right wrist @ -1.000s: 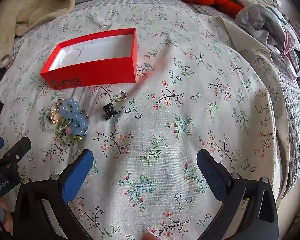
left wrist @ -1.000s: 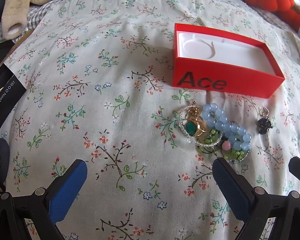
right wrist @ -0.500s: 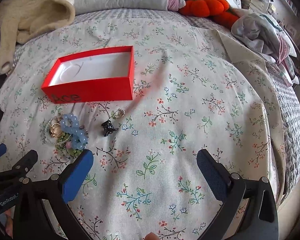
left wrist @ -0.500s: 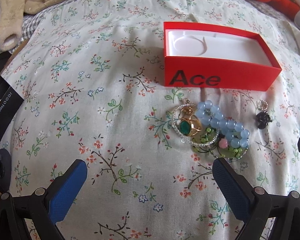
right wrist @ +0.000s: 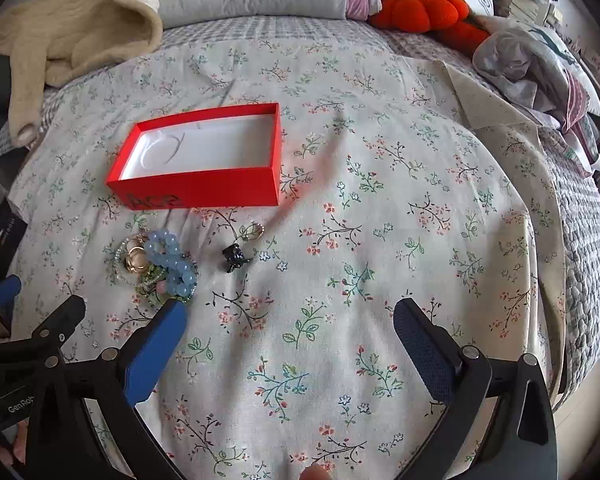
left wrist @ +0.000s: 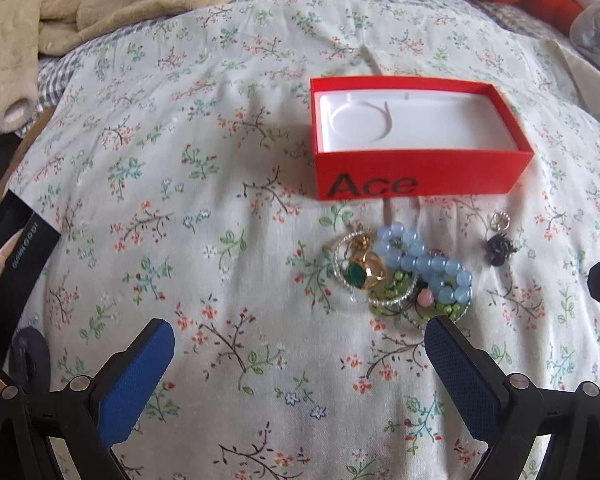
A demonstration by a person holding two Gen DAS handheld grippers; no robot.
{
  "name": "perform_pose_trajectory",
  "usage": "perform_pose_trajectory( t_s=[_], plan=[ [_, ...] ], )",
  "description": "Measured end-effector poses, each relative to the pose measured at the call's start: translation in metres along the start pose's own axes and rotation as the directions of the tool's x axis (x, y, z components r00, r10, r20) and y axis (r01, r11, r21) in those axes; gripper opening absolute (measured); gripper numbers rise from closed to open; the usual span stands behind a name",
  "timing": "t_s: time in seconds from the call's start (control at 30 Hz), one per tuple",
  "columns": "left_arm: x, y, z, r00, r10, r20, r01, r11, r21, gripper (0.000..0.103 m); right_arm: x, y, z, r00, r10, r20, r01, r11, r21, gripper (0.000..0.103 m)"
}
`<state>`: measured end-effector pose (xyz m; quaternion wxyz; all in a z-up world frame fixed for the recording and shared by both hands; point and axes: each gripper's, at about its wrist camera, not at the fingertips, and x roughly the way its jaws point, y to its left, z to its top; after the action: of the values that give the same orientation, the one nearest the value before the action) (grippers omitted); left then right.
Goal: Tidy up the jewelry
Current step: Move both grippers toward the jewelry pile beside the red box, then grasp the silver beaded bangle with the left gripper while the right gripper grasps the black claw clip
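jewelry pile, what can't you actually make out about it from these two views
- Jewelry pile, both views: pieces overlap, so the count is unclear; the blue bead bracelet covers what lies beneath.
- Right wrist view: the left jaw tip hides the pile's near edge.
- Small ring and black charm: too small to tell whether they are joined.

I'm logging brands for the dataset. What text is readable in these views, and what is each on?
"Ace": front wall of the red box.
"GenRob", cut off by the frame edge: left tool's body, in the right wrist view.
White lettering on the black box at left: too blurred to read.
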<state>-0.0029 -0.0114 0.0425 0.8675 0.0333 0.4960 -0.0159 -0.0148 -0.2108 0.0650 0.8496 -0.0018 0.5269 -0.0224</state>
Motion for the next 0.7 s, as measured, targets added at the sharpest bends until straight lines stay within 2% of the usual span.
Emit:
perform_pose_trajectory(
  t_s=[0.17, 0.23, 0.3, 0.37, 0.4, 0.43, 0.47, 0.57, 0.63, 0.7],
  plan=[
    [0.011, 0.004, 0.014, 1.0, -0.009, -0.009, 0.009, 1.0, 0.025, 0.103, 0.004, 0.002, 0.019, 0.997, 0.04, -0.064, -0.041, 0.999, -0.011, 0.103],
    [0.024, 0.011, 0.017, 0.998, -0.049, -0.034, 0.048, 0.999, -0.013, 0.1, 0.011, 0.002, 0.025, 0.993, 0.082, -0.08, -0.084, 0.996, -0.011, 0.103],
    [0.04, 0.019, 0.018, 0.989, -0.13, -0.069, 0.125, 0.989, -0.077, 0.094, 0.021, 0.0, 0.029, 0.987, 0.126, -0.098, -0.127, 0.992, 0.003, 0.103],
    [0.053, 0.022, 0.021, 0.974, -0.2, -0.106, 0.186, 0.975, -0.122, 0.086, 0.034, -0.001, 0.031, 0.981, 0.151, -0.118, -0.15, 0.989, 0.015, 0.097],
    [0.057, 0.022, 0.023, 0.965, -0.238, -0.113, 0.221, 0.965, -0.141, 0.081, 0.04, -0.003, 0.032, 0.975, 0.181, -0.13, -0.178, 0.983, 0.031, 0.091],
    [0.06, 0.023, 0.025, 0.957, -0.267, -0.109, 0.249, 0.956, -0.158, 0.079, 0.046, -0.003, 0.034, 0.968, 0.204, -0.143, -0.2, 0.979, 0.042, 0.084],
    [0.063, 0.024, 0.028, 0.951, -0.292, -0.101, 0.273, 0.947, -0.172, 0.078, 0.05, -0.003, 0.036, 0.96, 0.233, -0.152, -0.228, 0.972, 0.053, 0.081],
    [0.074, 0.026, 0.034, 0.935, -0.339, -0.103, 0.314, 0.928, -0.199, 0.071, 0.063, -0.001, 0.041, 0.953, 0.248, -0.176, -0.244, 0.969, 0.048, 0.07],
    [0.083, 0.029, 0.038, 0.922, -0.368, -0.125, 0.334, 0.915, -0.227, 0.061, 0.073, 0.0, 0.044, 0.943, 0.267, -0.196, -0.262, 0.964, 0.054, 0.06],
    [0.093, 0.03, 0.039, 0.909, -0.392, -0.143, 0.351, 0.903, -0.248, 0.051, 0.081, -0.001, 0.045, 0.933, 0.288, -0.217, -0.281, 0.958, 0.064, 0.054]
  ],
)
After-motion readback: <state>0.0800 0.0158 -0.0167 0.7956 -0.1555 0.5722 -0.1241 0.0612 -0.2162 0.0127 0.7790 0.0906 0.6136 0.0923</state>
